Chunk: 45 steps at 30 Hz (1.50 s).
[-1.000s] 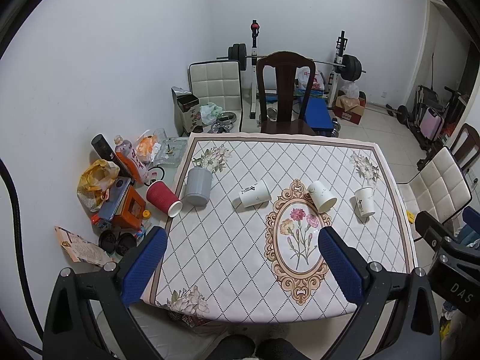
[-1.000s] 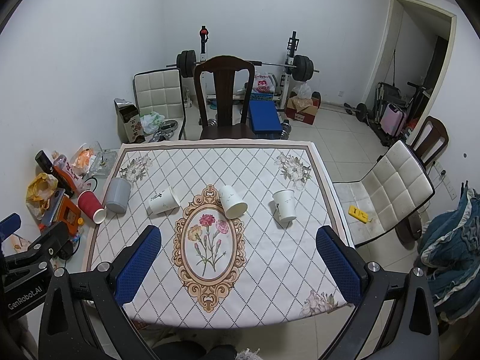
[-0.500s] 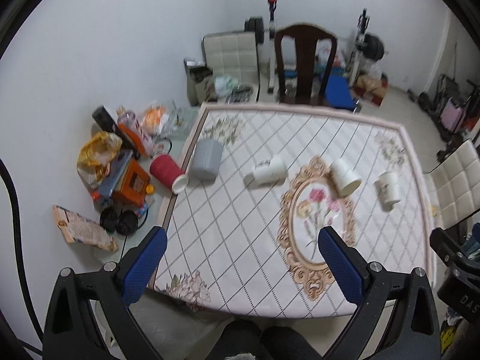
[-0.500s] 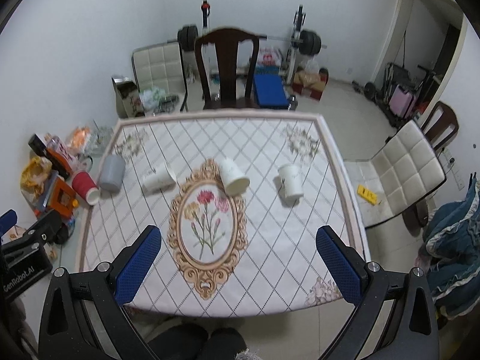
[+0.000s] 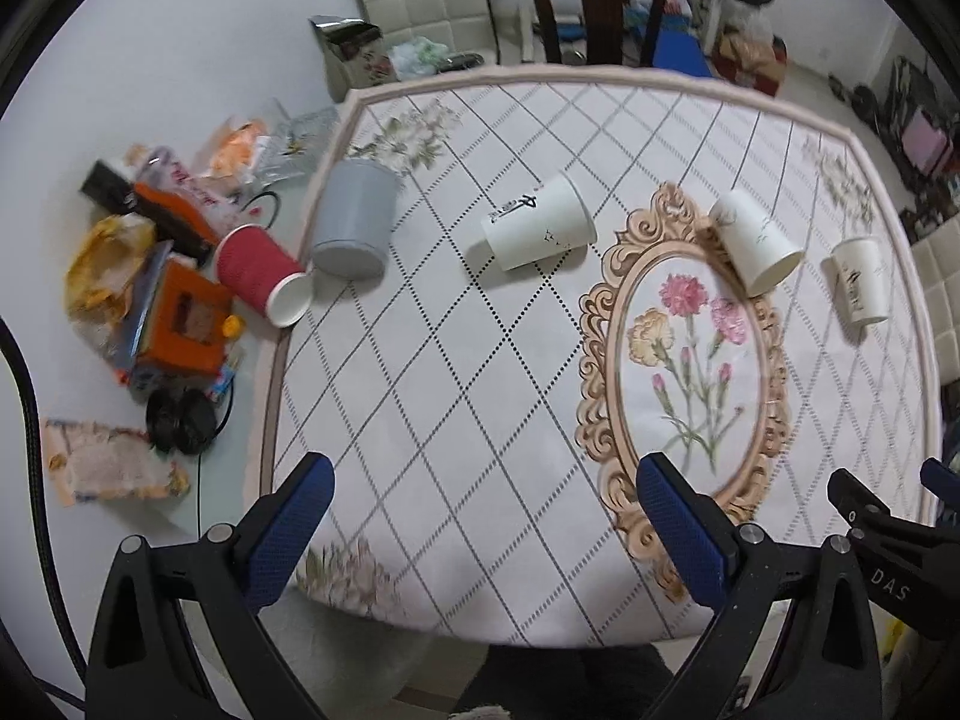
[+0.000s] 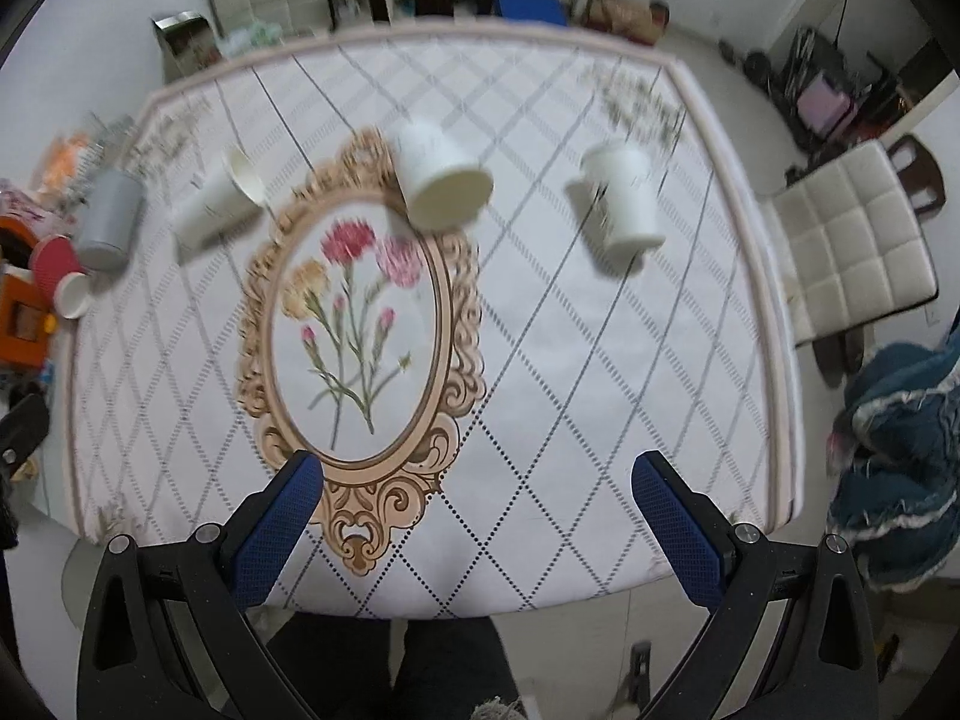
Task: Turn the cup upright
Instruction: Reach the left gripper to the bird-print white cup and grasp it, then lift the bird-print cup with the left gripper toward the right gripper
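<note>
Several cups lie on their sides across the far half of the patterned tablecloth (image 5: 456,396). From left: a red cup (image 5: 259,275) at the cloth's left edge, a grey cup (image 5: 354,217), and three white paper cups (image 5: 537,231), (image 5: 755,249), (image 5: 859,282). The right wrist view shows the white cups (image 6: 441,177), (image 6: 624,204), (image 6: 216,207), the grey cup (image 6: 111,222) and the red cup (image 6: 60,282). My left gripper (image 5: 483,531) and right gripper (image 6: 480,525) are both open and empty, above the table's near edge, well short of the cups.
Clutter lies left of the cloth: an orange box (image 5: 186,324), bags and black headphones (image 5: 180,429). A dark wooden chair (image 5: 591,0) stands behind the table, a white padded chair (image 6: 852,252) to the right. A blue garment (image 6: 900,456) lies at the right.
Both grippers have moved forward and down toward the table, so the cups look larger and nearer. Both stay open. No cup has moved.
</note>
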Each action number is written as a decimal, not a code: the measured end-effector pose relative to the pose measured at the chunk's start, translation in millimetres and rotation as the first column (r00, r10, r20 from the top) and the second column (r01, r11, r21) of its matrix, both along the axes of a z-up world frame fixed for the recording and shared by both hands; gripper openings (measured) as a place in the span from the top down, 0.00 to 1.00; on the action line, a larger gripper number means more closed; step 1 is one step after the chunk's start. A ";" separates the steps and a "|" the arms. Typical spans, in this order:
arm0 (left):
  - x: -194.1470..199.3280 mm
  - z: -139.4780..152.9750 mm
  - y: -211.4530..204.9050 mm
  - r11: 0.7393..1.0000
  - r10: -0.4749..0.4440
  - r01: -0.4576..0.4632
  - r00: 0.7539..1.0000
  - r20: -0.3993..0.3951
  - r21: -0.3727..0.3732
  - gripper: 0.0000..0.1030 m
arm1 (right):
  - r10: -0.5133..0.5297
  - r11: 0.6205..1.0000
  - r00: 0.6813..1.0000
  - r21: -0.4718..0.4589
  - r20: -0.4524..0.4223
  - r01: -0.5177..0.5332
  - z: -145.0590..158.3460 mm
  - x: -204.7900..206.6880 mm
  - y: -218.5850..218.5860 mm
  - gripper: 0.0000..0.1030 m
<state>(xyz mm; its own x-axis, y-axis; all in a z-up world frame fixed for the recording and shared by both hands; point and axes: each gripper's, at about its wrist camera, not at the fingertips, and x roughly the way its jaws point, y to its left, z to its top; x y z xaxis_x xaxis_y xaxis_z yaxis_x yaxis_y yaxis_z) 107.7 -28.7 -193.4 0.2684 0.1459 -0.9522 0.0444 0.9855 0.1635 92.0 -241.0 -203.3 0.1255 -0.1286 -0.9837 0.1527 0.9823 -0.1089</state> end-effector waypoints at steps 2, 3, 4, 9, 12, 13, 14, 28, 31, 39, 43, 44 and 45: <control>17.6 -16.4 -0.1 0.999 -0.031 0.032 0.999 -0.018 0.019 0.00 | -0.022 1.000 0.999 0.001 -0.034 0.022 -22.1 10.3 0.3 0.00; 25.2 -22.5 -0.2 0.999 -0.042 0.043 0.999 -0.025 0.026 0.00 | -0.028 1.000 0.998 -0.001 -0.047 0.028 -26.0 12.2 0.6 0.00; 34.6 -29.1 0.3 0.998 -0.058 0.059 0.998 -0.031 0.033 0.00 | -0.039 0.999 0.997 0.001 -0.068 0.040 -36.4 18.8 1.1 0.00; 80.5 -55.1 -1.5 0.983 -0.169 0.172 0.985 -0.045 0.072 0.00 | -0.061 0.998 0.989 -0.005 -0.133 0.061 -66.4 46.4 7.7 0.00; 105.6 -68.5 -7.3 0.952 -0.280 0.282 0.959 -0.040 0.121 0.00 | -0.081 0.997 0.983 -0.011 -0.162 0.080 -80.7 61.2 7.6 0.00; 112.3 -72.7 -9.0 0.939 -0.315 0.318 0.948 -0.044 0.131 0.00 | -0.093 0.996 0.980 -0.012 -0.175 0.093 -88.1 67.6 7.2 0.00; 119.3 -77.8 -10.9 0.922 -0.355 0.359 0.933 -0.052 0.143 0.00 | -0.102 0.995 0.977 -0.012 -0.184 0.102 -93.2 72.8 6.9 0.00; 158.2 -146.1 -47.3 0.692 -0.660 0.694 0.719 -0.217 0.198 0.18 | -0.164 0.986 0.956 -0.018 -0.244 0.165 -129.6 117.3 19.3 0.00; 162.2 -157.3 -54.0 0.667 -0.678 0.720 0.693 -0.244 0.192 0.31 | -0.179 0.984 0.951 -0.026 -0.253 0.178 -131.5 122.9 20.0 0.00; 169.7 -164.3 -54.7 0.676 -0.672 0.715 0.697 -0.248 0.179 0.47 | -0.211 0.977 0.943 -0.039 -0.257 0.208 -139.8 129.5 8.8 0.00; 172.7 -163.6 -47.7 0.709 -0.643 0.685 0.726 -0.246 0.167 0.47 | -0.220 0.975 0.943 -0.039 -0.249 0.217 -136.9 128.7 0.8 0.00; 172.5 -162.1 -45.2 0.723 -0.630 0.671 0.738 -0.242 0.163 0.47 | -0.222 0.975 0.944 -0.039 -0.246 0.219 -135.7 129.1 -4.0 0.00; 172.6 -160.9 -43.4 0.733 -0.620 0.660 0.747 -0.239 0.162 0.47 | -0.226 0.974 0.944 -0.040 -0.241 0.223 -132.3 126.9 -1.7 0.00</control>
